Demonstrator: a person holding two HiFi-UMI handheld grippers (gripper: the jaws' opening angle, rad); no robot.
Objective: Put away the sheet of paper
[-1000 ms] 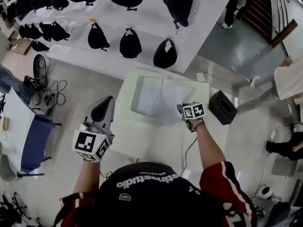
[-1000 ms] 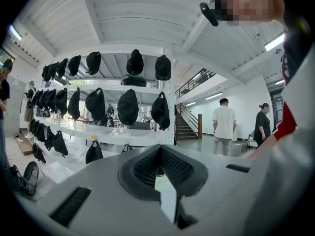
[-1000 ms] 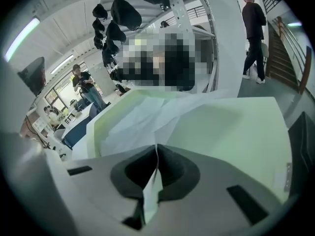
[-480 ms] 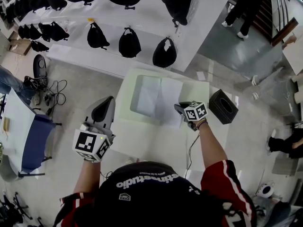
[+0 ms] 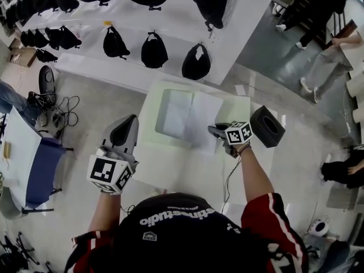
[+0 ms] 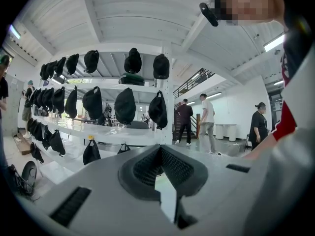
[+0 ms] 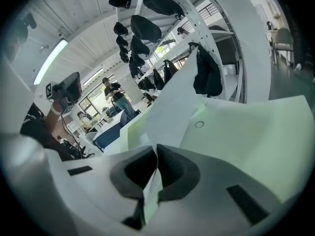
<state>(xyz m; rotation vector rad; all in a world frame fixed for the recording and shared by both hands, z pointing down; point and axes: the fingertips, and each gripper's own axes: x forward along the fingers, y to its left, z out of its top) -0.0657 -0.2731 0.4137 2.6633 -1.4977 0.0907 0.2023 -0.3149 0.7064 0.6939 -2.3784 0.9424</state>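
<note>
The left gripper (image 5: pixel 128 124) is hovering at the near left of the white table (image 5: pixel 187 175), pointing level toward the far side. In the left gripper view its pads are meeting at the tips (image 6: pixel 160 151), closed with nothing between them.

Further in and to the right, the right gripper (image 5: pixel 215 131) is tilting downward, and its jaws are clamping together on the near right corner of the sheet of paper (image 5: pixel 202 115). The right gripper view shows the paper's edge passing between the closed pads (image 7: pixel 156 154) and the sheet (image 7: pixel 170 107) rising away from them.

The sheet is stretching from that pinched corner toward the far side, its long axis running roughly near to far and leaning slightly left. It is hanging partly over the sunken middle of the pale green tray (image 5: pixel 151 115), whose flat rim (image 7: pixel 246 132) is showing to the right of the paper.

A black box (image 5: pixel 267 127) is sitting just right of the tray. Beyond the table, white shelving (image 5: pixel 170 21) is carrying rows of black bags (image 5: pixel 154 51).
</note>
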